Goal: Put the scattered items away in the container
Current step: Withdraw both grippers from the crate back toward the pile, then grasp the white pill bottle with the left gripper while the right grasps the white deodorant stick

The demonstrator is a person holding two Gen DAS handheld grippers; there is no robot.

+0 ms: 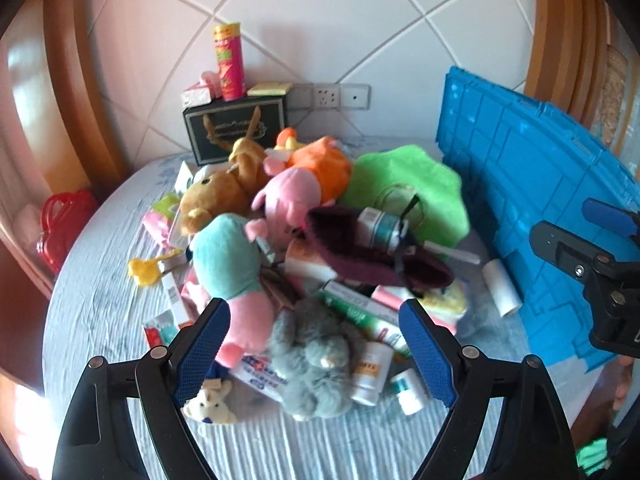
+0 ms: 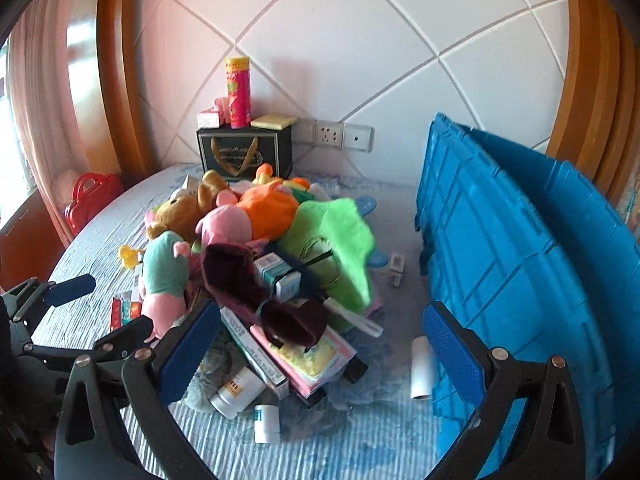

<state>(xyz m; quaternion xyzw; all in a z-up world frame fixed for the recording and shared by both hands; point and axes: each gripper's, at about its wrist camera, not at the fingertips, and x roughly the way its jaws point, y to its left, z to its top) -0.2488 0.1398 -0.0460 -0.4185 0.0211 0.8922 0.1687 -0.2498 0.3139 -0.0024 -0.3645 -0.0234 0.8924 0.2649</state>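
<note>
Both hand-held grippers are spread and empty — the left hand-held gripper (image 1: 314, 344) frames the grey plush (image 1: 316, 364) at the near edge of the pile, the right hand-held gripper (image 2: 320, 354) hangs between the pile and the blue crate (image 2: 520, 264) on the right; likely risks: tugging the plush could roll the white bottles (image 1: 370, 374) off the bed (image 1: 100, 300); the maroon cloth (image 1: 360, 248) drapes over boxes and may drag them; far behind, a chip can (image 1: 229, 62) tops a black box (image 1: 234, 128).
</note>
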